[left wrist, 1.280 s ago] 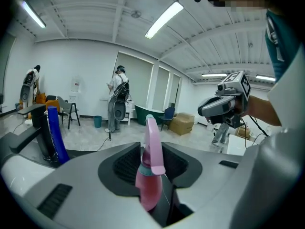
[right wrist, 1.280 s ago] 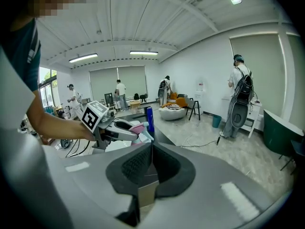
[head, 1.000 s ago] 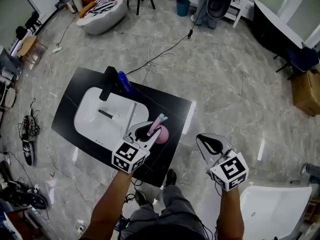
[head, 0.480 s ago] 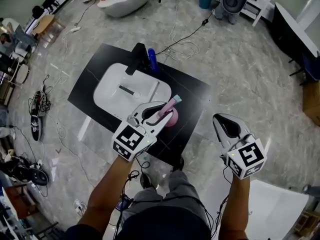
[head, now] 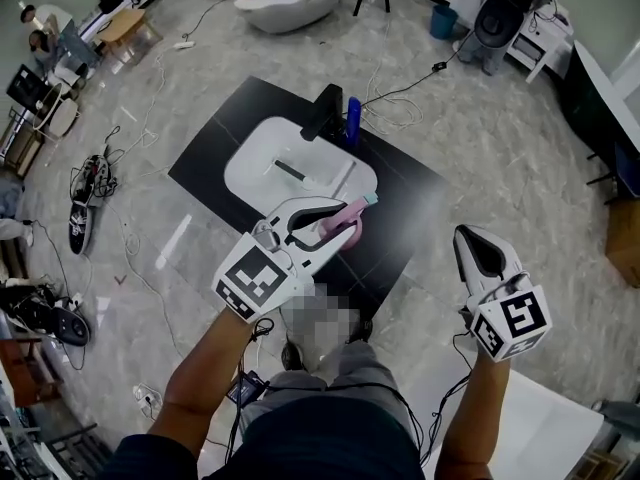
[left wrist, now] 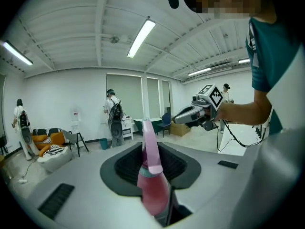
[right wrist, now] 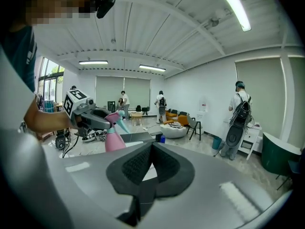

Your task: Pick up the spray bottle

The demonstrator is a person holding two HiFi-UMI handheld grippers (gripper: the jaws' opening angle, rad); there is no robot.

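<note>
Our left gripper [head: 345, 218] grasps the pink spray bottle [head: 347, 236], held above the black mat [head: 215, 153], neck running out along the jaws; our right gripper [head: 472, 243], clenched on nothing, hangs well apart to its right

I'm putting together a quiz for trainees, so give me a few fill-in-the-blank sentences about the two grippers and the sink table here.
The left gripper is closed on a ___ spray bottle.
The right gripper holds ___.
The white sink sits in a ___ table.
Next to the faucet stands a ___ bottle.
Missing words: pink; nothing; black; blue.
</note>
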